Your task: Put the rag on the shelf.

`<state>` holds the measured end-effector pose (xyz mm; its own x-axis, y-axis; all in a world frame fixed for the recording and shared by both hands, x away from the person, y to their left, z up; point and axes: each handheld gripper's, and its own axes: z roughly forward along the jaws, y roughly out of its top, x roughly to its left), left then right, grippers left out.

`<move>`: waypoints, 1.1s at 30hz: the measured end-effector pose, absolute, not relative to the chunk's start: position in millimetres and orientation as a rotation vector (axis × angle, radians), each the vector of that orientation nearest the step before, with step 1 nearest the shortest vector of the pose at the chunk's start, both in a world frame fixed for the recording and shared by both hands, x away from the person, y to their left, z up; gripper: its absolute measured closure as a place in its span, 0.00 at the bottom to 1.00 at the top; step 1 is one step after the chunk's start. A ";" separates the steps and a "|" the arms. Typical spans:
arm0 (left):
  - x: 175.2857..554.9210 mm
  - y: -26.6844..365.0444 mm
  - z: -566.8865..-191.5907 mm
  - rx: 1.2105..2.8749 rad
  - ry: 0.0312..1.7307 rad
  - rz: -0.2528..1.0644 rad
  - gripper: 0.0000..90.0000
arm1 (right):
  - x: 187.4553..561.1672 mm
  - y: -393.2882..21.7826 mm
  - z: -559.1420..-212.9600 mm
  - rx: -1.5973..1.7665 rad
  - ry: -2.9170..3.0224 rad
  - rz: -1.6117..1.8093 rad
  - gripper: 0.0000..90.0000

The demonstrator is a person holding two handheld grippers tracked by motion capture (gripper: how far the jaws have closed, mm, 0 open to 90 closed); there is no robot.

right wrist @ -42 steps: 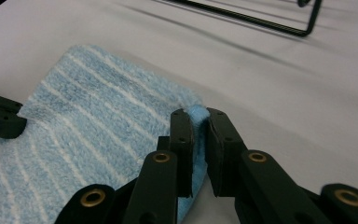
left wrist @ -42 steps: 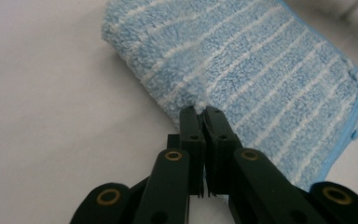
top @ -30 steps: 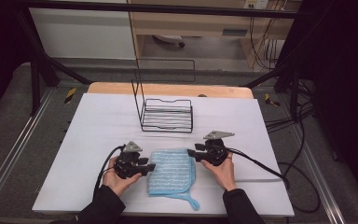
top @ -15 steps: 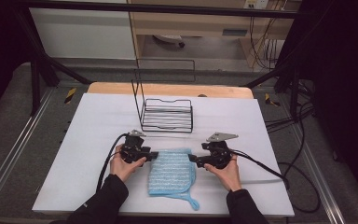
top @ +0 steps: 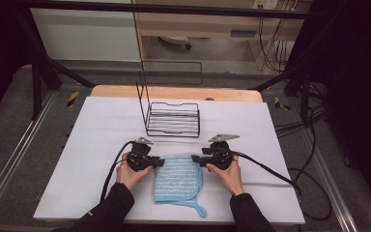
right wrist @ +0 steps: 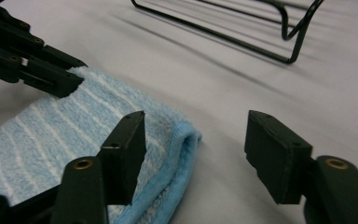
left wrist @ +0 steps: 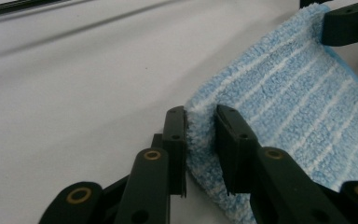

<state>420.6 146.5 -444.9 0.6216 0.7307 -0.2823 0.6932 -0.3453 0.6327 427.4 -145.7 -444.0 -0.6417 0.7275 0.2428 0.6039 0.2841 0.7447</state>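
Blue striped terry cloth (top: 178, 178) lies flat on the desk (top: 101, 130) before you: your left gripper (left wrist: 200, 135) has advanced and clamped its far corner, while your right gripper (right wrist: 196, 140), fingers apart, straddles the opposite corner, ready to close.

One blue striped cloth (top: 178, 178), one black wire rack (top: 173, 119) and two handheld grippers, left gripper (top: 160, 163) and right gripper (top: 196, 159), on one white tabletop (top: 101, 125).
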 end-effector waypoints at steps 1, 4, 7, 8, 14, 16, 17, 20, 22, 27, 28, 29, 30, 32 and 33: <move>420.2 146.3 -445.1 2.101 1.110 0.069 0.82 | 428.5 -145.0 -446.3 1.256 2.407 1.277 0.49; 419.4 146.1 -445.5 2.104 1.103 0.077 0.83 | 428.6 -143.0 -450.3 1.264 2.432 1.262 0.57; 419.6 146.3 -446.0 2.097 1.109 0.067 0.83 | 427.2 -141.7 -451.7 1.271 2.446 1.274 0.66; 419.5 146.2 -445.9 2.097 1.110 0.066 0.83 | 426.8 -141.3 -452.0 1.286 2.455 1.274 0.68; 418.3 145.5 -446.2 2.100 1.097 0.081 0.84 | 424.5 -139.0 -454.7 1.337 2.493 1.288 0.76; 418.0 145.1 -446.2 2.100 1.094 0.084 0.85 | 423.7 -138.4 -455.1 1.351 2.487 1.291 0.77; 417.8 145.1 -446.3 2.100 1.090 0.084 0.85 | 423.1 -138.0 -455.3 1.362 2.487 1.297 0.78; 417.5 145.3 -446.2 2.102 1.079 0.084 0.86 | 422.3 -137.4 -456.0 1.370 2.487 1.300 0.81; 417.2 145.1 -446.1 2.101 1.077 0.087 0.88 | 422.1 -137.2 -456.0 1.380 2.489 1.304 0.84; 417.9 147.5 -445.4 2.085 1.086 0.062 0.90 | 422.7 -137.9 -454.8 1.402 2.487 1.313 0.89; 418.0 148.2 -444.8 2.080 1.090 0.057 0.91 | 422.7 -138.1 -454.2 1.404 2.485 1.318 0.90; 418.0 148.2 -444.8 2.080 1.090 0.057 0.91 | 422.4 -138.1 -453.6 1.405 2.480 1.325 0.90; 418.0 148.9 -444.2 2.070 1.093 0.053 0.91 | 422.0 -138.4 -452.9 1.404 2.478 1.328 0.90; 416.9 150.6 -441.7 2.054 1.090 0.053 0.91 | 421.1 -139.2 -450.6 1.402 2.470 1.340 0.90; 416.2 151.1 -440.7 2.047 1.087 0.059 0.91 | 420.7 -139.8 -449.1 1.397 2.465 1.351 0.90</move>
<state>416.2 151.1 -440.7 0.6296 0.7141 -0.3060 0.6768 -0.3109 0.6673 420.7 -139.8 -449.1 -0.6041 0.6998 0.3812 0.6978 0.2336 0.6771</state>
